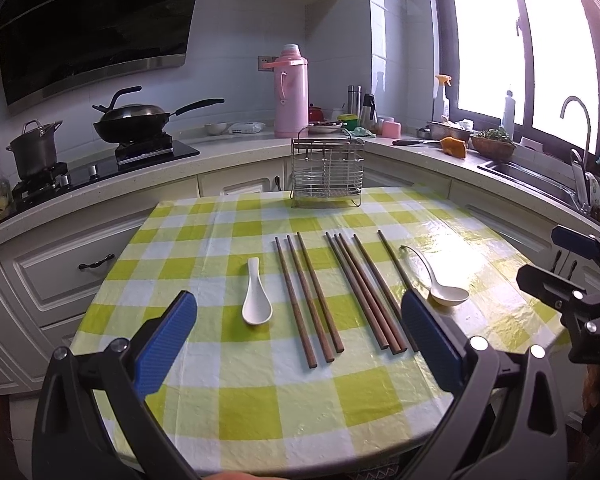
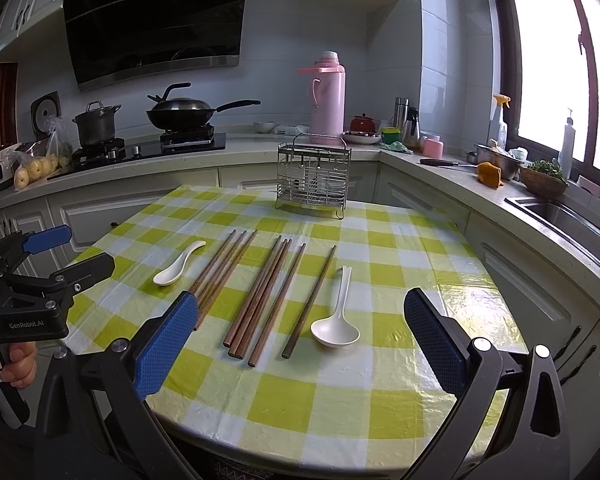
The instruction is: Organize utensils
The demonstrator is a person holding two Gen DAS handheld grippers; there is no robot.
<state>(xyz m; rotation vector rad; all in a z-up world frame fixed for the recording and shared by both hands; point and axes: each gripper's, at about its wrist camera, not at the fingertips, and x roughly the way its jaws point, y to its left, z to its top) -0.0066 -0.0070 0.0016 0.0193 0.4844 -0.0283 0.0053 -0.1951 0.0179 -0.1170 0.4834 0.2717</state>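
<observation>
Several brown wooden chopsticks [image 1: 340,292] [image 2: 260,296] lie side by side on the green-and-white checked tablecloth [image 1: 260,412] [image 2: 380,392]. A short white spoon [image 1: 255,298] [image 2: 178,269] rests to their left. A longer white spoon [image 1: 440,284] [image 2: 337,318] rests to their right. A wire utensil rack [image 1: 327,170] [image 2: 314,176] stands at the table's far edge. My left gripper [image 1: 300,316] hovers open above the near chopsticks, holding nothing. My right gripper [image 2: 302,316] is open too, held above the long spoon and chopsticks. Each gripper shows at the edge of the other's view.
A kitchen counter wraps behind the table, with a wok [image 1: 134,118] and pot [image 1: 34,148] on the stove, a pink thermos [image 1: 291,92] [image 2: 327,98], a knife [image 2: 444,163], a basket of greens [image 2: 544,178] and a sink [image 1: 540,180]. A hand [image 2: 18,364] holds the left gripper's handle.
</observation>
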